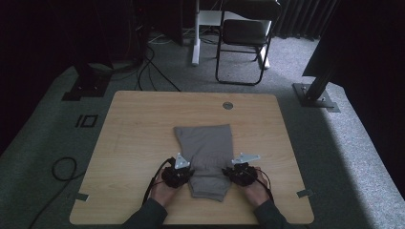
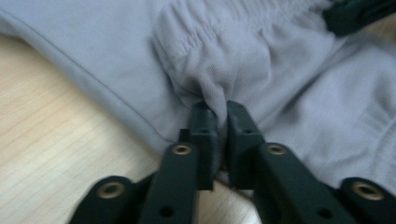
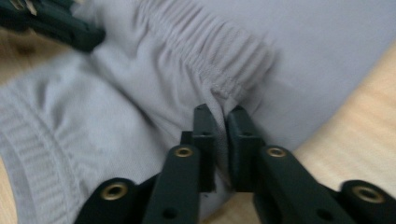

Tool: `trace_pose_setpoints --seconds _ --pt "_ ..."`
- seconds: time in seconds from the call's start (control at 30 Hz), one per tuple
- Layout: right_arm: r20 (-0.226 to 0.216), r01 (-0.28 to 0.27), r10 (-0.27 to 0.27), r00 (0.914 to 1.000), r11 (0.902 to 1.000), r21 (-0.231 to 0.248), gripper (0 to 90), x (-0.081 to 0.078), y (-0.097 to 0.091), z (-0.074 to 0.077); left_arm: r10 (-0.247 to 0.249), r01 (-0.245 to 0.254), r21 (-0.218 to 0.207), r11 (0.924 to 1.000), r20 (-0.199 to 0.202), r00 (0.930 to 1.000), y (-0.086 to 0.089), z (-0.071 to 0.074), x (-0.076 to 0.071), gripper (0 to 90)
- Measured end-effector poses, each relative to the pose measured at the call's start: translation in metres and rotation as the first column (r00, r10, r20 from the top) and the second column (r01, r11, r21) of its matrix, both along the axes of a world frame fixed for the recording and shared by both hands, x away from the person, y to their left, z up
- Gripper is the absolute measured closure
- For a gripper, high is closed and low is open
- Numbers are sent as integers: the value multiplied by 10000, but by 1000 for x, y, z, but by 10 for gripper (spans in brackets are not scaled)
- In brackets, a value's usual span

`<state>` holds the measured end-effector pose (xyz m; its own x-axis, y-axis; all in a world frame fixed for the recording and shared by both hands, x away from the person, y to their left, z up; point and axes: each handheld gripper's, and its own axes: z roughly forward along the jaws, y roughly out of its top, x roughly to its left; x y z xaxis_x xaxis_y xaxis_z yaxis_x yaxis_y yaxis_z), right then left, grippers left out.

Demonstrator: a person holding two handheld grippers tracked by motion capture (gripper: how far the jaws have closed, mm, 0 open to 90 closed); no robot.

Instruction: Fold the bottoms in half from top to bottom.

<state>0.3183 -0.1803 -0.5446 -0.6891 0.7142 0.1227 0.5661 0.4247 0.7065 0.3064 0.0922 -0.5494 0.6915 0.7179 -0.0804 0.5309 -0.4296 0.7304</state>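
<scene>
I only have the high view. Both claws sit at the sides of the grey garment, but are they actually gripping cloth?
Observer: The left claw is. Its own view shows a bunched fold of the grey garment pinched between its jaws.
Operator: And the right one?
Observer: The right claw also has cloth between its jaws, right at the edge of the gathered waistband.
</scene>
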Motion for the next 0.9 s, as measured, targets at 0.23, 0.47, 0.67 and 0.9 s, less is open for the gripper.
trace_pose_setpoints --seconds 0.23,0.47,0.67,0.9 --pt "184 -152 137 9997 9965 824 608 1 -12 18 166 -141 -703 9974 352 9992 17 26 6 678" --pt "-124 709 -701 9975 9936 879 773 24 -23 22 868 -866 -437 9953 18 9962 19 30 40 796" --pt "-582 866 -870 9945 9962 -92 830 46 -7 1 705 -680 728 9950 -325 9970 -5 8 58 815" --pt "-769 368 -332 9965 9983 450 791 47 -3 0 404 -401 102 9991 -291 9988 -3 8 52 779"
